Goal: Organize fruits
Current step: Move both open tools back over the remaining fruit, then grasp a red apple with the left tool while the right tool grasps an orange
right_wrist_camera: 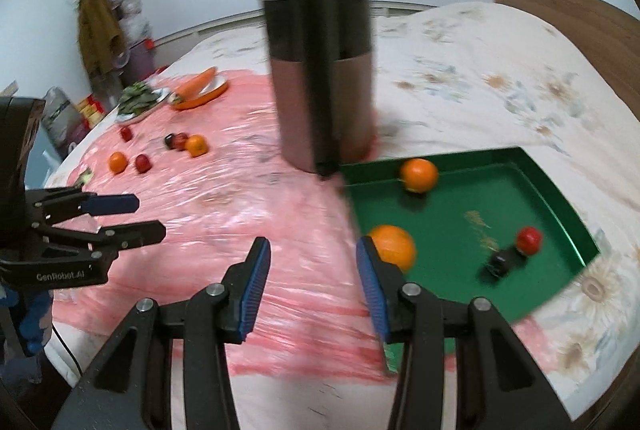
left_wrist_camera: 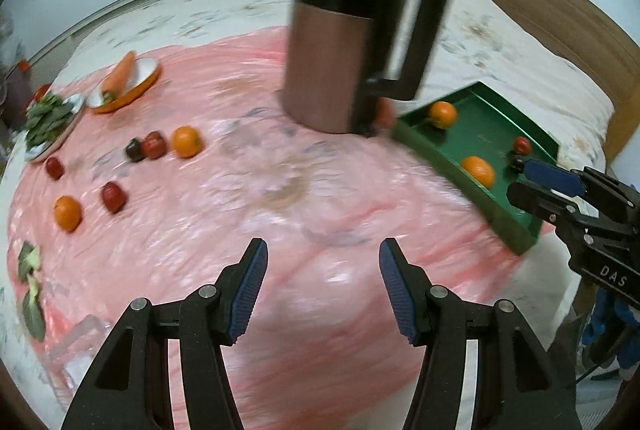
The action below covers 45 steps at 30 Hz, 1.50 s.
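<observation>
Left wrist view: the left gripper (left_wrist_camera: 323,262), fingers spread with nothing between them, hangs over a bare stretch of pink cloth (left_wrist_camera: 280,214). Loose oranges (left_wrist_camera: 186,141) and small red fruits (left_wrist_camera: 113,196) lie well apart at upper left; a jug (left_wrist_camera: 332,70) stands ahead.

Right wrist view: the right gripper (right_wrist_camera: 314,262), released and empty, sits at the green tray's (right_wrist_camera: 560,202) near edge; a tray orange (right_wrist_camera: 394,246) lies just beside its right finger.

tray (right_wrist_camera: 560,206) green | oranges (right_wrist_camera: 419,175) orange | cloth (right_wrist_camera: 240,214) pink | jug (left_wrist_camera: 332,70) copper-black | bedspread (right_wrist_camera: 480,70) floral
</observation>
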Available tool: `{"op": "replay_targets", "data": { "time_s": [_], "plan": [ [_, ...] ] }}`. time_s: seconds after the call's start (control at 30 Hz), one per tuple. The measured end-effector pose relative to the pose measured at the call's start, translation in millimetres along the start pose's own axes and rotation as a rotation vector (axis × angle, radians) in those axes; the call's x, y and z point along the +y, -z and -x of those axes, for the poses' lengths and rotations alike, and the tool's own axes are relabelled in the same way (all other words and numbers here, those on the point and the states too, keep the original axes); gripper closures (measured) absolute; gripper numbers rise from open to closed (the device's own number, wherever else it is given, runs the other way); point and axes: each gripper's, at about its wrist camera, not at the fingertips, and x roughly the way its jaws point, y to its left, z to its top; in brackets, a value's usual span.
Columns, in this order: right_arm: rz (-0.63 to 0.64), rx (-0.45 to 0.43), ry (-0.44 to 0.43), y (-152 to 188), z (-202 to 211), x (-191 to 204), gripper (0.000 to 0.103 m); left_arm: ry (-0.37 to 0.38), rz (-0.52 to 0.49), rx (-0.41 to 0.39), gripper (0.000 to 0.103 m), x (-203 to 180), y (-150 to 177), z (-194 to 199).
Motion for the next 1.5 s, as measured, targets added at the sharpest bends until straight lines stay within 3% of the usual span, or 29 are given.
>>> {"op": "replay_targets", "data": {
  "time_s": [0.67, 0.97, 1.23, 1.5],
  "plan": [
    [0.146, 0.077, -0.169, -54, -92, 115, 0.049, -0.144, 0.261, -0.006, 0.051, 169, 21, 2],
    [0.166, 0.123, -0.24, -89, -163, 150, 0.049, -0.128, 0.308, 0.01, 0.051, 203, -3, -32],
    [0.195, 0.15, -0.251, -118, -219, 163, 0.049, -0.141, 0.326, 0.032, 0.051, 219, -21, -68],
    [0.254, 0.183, -0.227, -123, -258, 174, 0.049, -0.143, 0.328, 0.053, 0.051, 226, -23, -88]
  ]
}}
